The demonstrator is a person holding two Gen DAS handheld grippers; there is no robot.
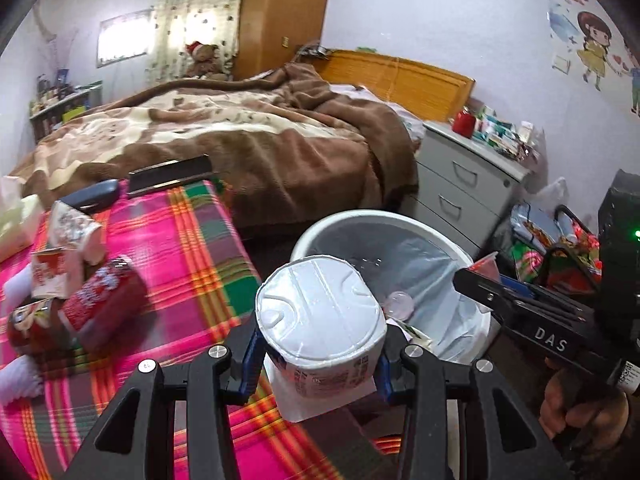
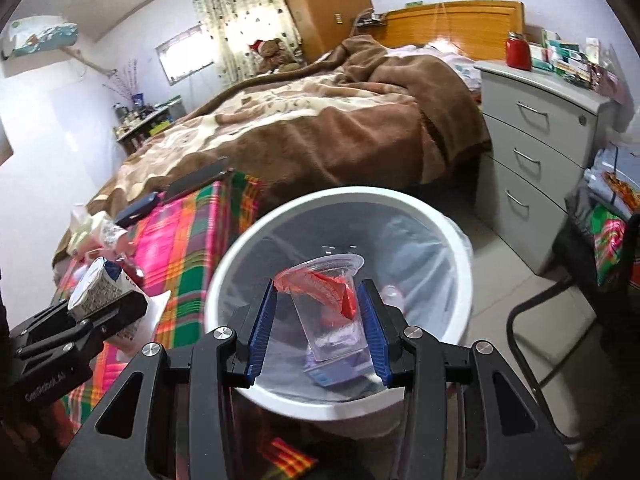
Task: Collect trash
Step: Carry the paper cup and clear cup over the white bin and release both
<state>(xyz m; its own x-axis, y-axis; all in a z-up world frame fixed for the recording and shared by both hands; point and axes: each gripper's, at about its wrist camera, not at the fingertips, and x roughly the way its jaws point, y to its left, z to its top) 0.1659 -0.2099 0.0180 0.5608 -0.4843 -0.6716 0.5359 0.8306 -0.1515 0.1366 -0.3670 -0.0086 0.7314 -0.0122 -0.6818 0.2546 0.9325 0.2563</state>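
Left gripper jaws clamp a white noodle cup, at the edge of the plaid surface, just short of the bin. Right gripper jaws pinch a clear plastic cup with a red wrapper inside, over the bin's mouth. Judgement: release the clear cup first; bring the noodle cup fully past the rim before opening. More trash lies on the surface.

Two grippers each hold one container — a white foil-lidded cup and a clear plastic cup — above one white bin, beside one three-drawer cabinet.
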